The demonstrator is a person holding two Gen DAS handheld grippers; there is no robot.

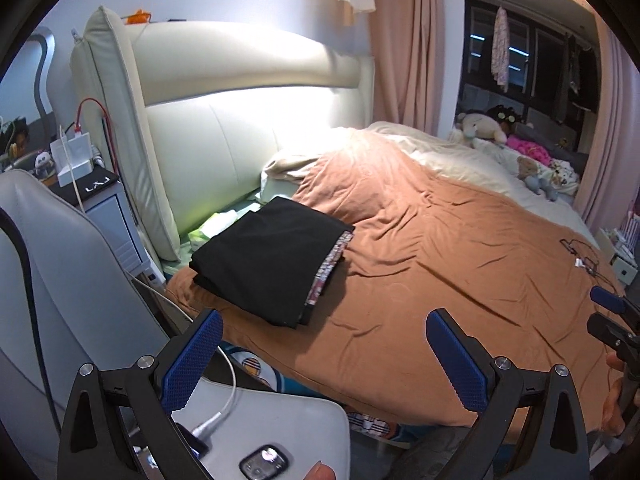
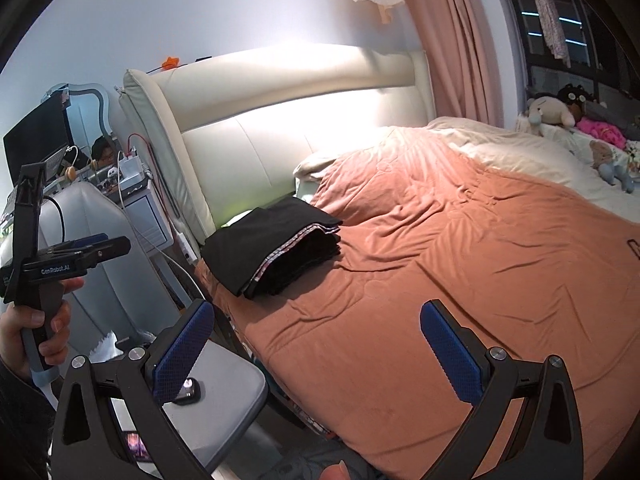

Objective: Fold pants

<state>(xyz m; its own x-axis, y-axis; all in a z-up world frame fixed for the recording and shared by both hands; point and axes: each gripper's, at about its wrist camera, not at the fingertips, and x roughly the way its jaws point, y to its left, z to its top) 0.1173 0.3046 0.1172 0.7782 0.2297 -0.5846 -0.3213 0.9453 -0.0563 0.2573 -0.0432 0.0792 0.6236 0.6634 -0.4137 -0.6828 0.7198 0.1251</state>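
Black pants (image 1: 268, 260) lie folded into a thick rectangle on the near left corner of the orange-brown bedspread (image 1: 440, 264), a patterned waistband showing at the right edge. The same pants (image 2: 276, 248) show in the right wrist view. My left gripper (image 1: 324, 356) is open and empty, held back from the bed's edge, below and right of the pants. My right gripper (image 2: 316, 348) is open too, with nothing between its fingers, hovering off the bed's near edge. The left gripper (image 2: 92, 246) appears at the far left of the right wrist view, held in a hand.
A grey chair (image 1: 80, 280) with a phone (image 1: 264, 462) and white charging cable on its seat stands left of the bed. A cream headboard (image 1: 240, 128) rises behind the pants. Plush toys (image 1: 484, 128) and a cream blanket lie at the far side. Glasses (image 1: 580, 250) rest on the spread at right.
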